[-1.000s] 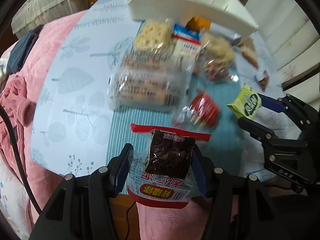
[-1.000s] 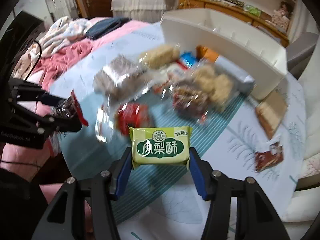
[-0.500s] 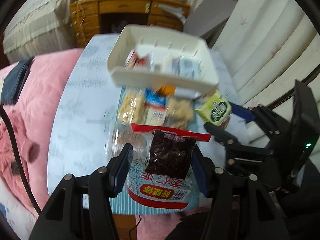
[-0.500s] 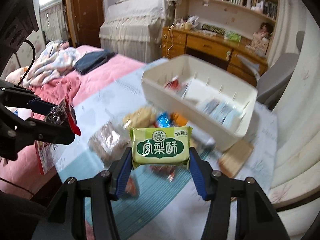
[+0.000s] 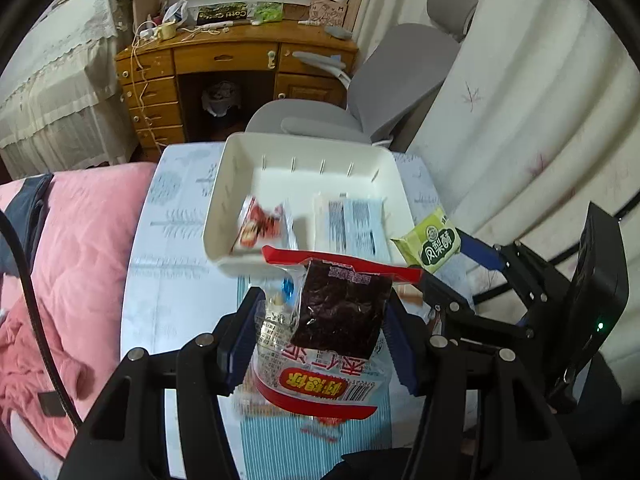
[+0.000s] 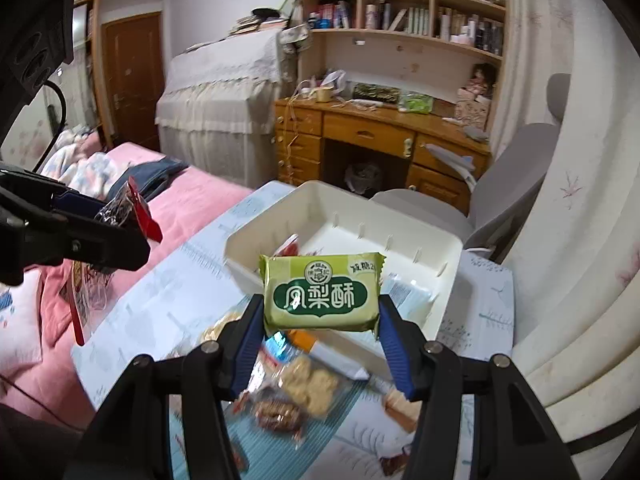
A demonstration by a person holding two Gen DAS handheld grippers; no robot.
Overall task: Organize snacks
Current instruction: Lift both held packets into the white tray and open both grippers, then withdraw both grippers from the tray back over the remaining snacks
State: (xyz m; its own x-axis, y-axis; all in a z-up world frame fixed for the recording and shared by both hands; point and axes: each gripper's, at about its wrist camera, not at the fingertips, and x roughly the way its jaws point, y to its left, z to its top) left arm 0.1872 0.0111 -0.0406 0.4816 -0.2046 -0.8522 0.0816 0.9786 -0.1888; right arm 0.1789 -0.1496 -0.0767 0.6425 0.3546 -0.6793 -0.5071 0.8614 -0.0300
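Left gripper (image 5: 320, 320) clamped on clear red-trimmed snack bag (image 5: 332, 320), raised. Right gripper (image 6: 322, 320) clamped on green pineapple cake packet (image 6: 320, 292). White bin (image 6: 448, 276) just ahead, below both, on table (image 6: 168, 300).

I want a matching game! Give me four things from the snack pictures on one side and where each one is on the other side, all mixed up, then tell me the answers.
Things:
1. green pineapple cake packet
2. red-topped packet with dark snack
3. white bin
4. grey chair

Places:
A. on the table, holding a few packets
B. pinched in the left claw
C. behind the table, near the wooden desk
D. pinched in the right claw

Pairs: 1-D, 2-B, 3-A, 4-C
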